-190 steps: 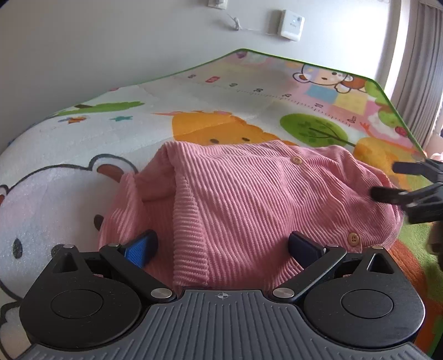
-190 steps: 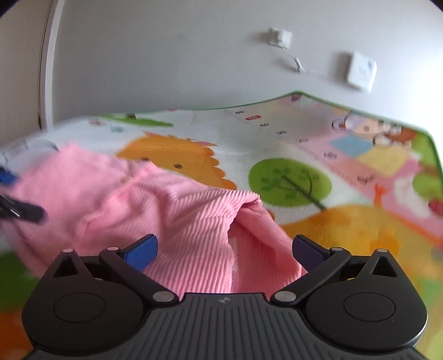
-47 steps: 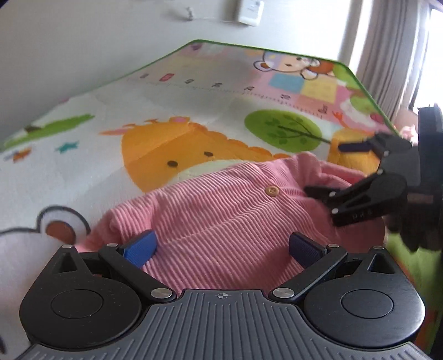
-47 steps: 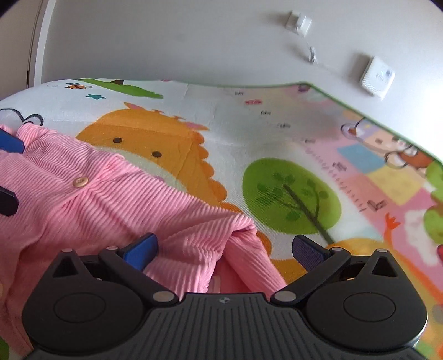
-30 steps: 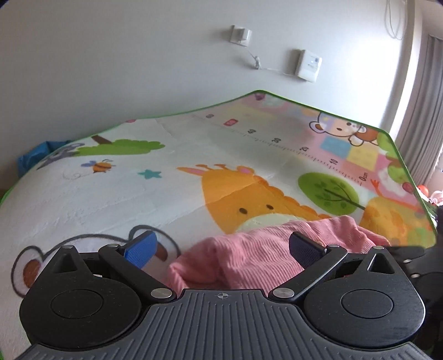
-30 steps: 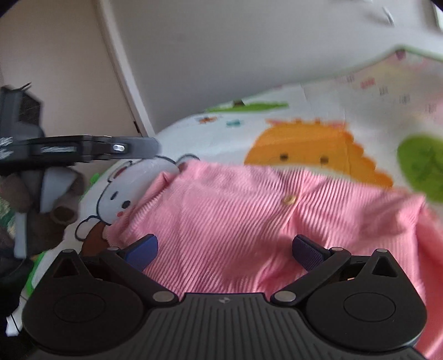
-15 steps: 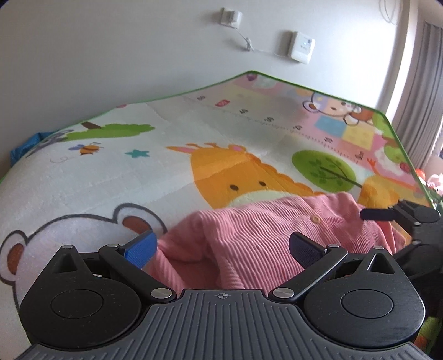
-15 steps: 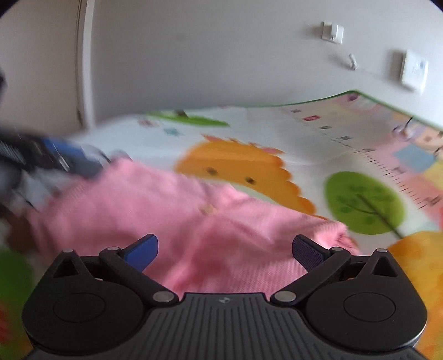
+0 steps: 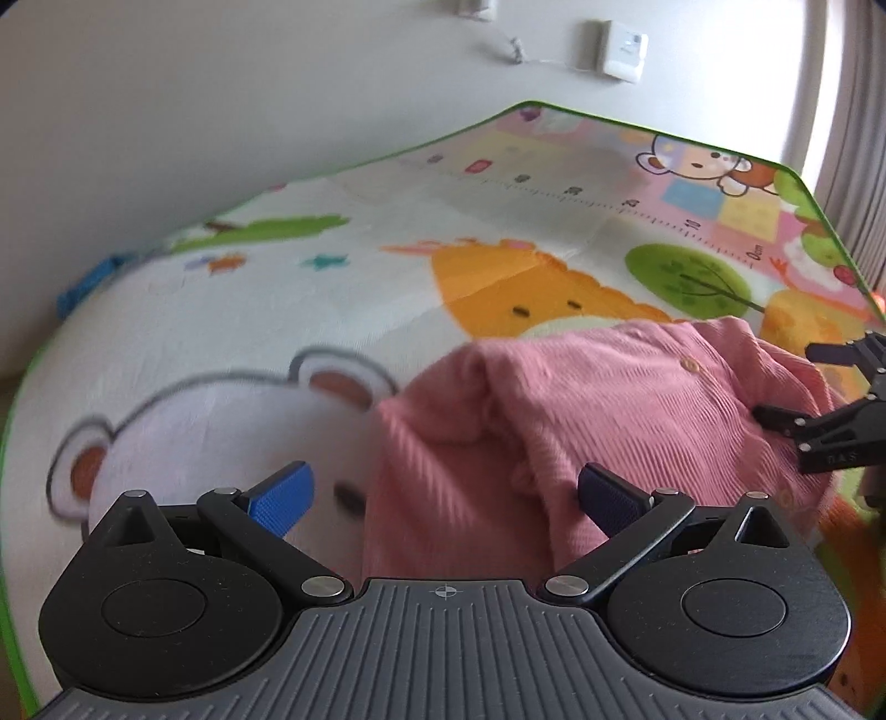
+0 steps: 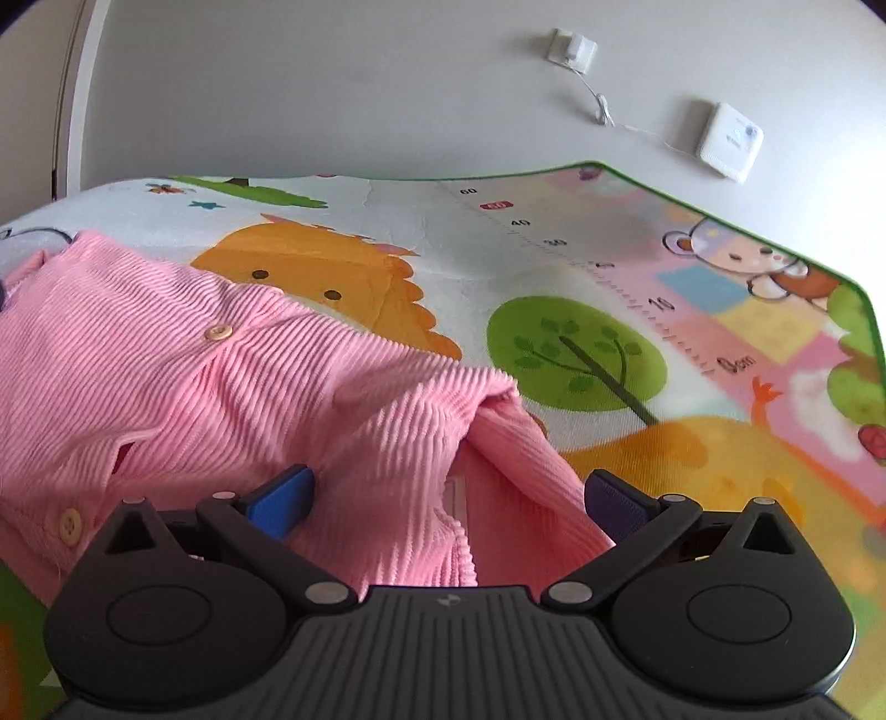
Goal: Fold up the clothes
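Note:
A pink ribbed cardigan (image 9: pixel 598 404) with small tan buttons lies bunched on the cartoon play mat (image 9: pixel 277 310). My left gripper (image 9: pixel 443 495) is open over its left edge, one blue pad above the mat and the other above the fabric. In the right wrist view the same pink cardigan (image 10: pixel 221 382) fills the lower left, a folded sleeve edge running between the fingers. My right gripper (image 10: pixel 446 495) is open low over that fold; it also shows as the black right gripper (image 9: pixel 797 382) at the cardigan's right side in the left wrist view.
The play mat (image 10: pixel 637 310) ends in a green border near a grey wall with a white wall box (image 9: pixel 624 50) and cable. Curtains (image 9: pixel 858 166) hang at the far right. A blue object (image 9: pixel 83 288) sits off the mat's far left edge.
Both grippers have come down closer to the cardigan again after swinging about. The left view shifted left, its left pad now over the bear print. Both stayed open.

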Demonstrator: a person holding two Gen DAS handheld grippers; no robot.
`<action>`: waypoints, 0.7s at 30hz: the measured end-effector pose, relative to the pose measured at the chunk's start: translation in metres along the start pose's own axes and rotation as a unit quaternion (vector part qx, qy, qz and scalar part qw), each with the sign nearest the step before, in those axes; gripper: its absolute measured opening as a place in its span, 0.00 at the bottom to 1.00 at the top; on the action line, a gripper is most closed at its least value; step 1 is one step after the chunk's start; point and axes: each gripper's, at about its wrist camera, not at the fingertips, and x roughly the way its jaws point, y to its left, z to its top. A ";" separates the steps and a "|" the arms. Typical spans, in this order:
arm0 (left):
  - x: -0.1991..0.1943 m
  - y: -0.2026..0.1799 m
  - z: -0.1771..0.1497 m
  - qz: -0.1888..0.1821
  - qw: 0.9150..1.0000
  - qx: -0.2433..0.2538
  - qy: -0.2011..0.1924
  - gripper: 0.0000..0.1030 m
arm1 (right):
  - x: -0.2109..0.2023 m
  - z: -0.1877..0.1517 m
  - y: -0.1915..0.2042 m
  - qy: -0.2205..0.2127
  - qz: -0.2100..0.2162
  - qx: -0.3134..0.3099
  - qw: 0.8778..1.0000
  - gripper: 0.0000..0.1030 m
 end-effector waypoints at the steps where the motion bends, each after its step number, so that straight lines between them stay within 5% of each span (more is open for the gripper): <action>1: -0.002 0.003 -0.004 -0.007 1.000 -0.010 0.004 1.00 | -0.001 0.001 0.003 -0.009 -0.006 -0.012 1.000 1.00; 3: -0.002 0.007 -0.011 -0.025 0.999 -0.034 0.014 1.00 | -0.008 0.004 0.010 -0.031 0.004 -0.024 0.999 1.00; 7: 0.004 0.002 -0.016 -0.060 0.995 -0.074 0.017 1.00 | -0.033 0.013 0.020 -0.048 0.143 -0.005 0.989 1.00; 11: 0.009 -0.015 0.000 -0.163 0.982 -0.088 0.029 1.00 | -0.049 0.019 0.054 -0.050 0.219 -0.051 0.973 1.00; 17: -0.004 -0.028 0.026 -0.224 0.969 -0.102 0.001 1.00 | -0.058 0.032 0.112 -0.067 0.269 -0.121 0.953 1.00; 21: -0.015 -0.018 0.031 -0.217 0.970 -0.111 -0.017 1.00 | -0.043 0.035 0.139 -0.080 0.205 -0.150 0.964 1.00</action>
